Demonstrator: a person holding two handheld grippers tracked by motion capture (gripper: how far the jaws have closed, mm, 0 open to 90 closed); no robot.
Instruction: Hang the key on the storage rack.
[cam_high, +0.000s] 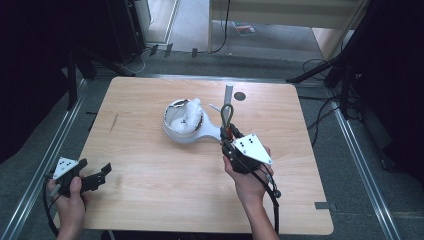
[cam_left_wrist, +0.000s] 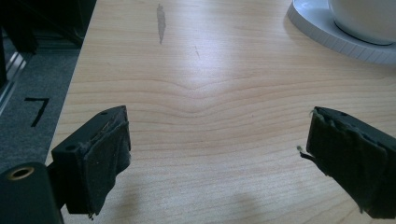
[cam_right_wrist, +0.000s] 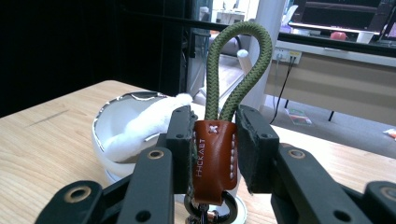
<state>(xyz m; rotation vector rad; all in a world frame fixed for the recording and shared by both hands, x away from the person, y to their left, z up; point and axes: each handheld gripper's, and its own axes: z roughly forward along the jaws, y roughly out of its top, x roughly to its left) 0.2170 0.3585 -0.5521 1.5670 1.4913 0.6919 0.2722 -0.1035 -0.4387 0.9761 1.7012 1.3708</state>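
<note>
Right gripper (cam_right_wrist: 215, 154), bottom centre of its own view: jaws clamped on the brown leather tab of a key strap (cam_right_wrist: 213, 156), green cord loop standing upright above, metal ring hanging below, so the strap is carried clear of the table, probably toward the bowl. Left gripper (cam_left_wrist: 217, 154), lower left of the high view: jaws wide apart and empty, resting idle at the table's near edge. Beyond: white bowl (cam_high: 184, 122) with white wadding on its saucer, mid-table; pale wood table (cam_high: 150, 165), grey floor, dark stands behind.
</note>
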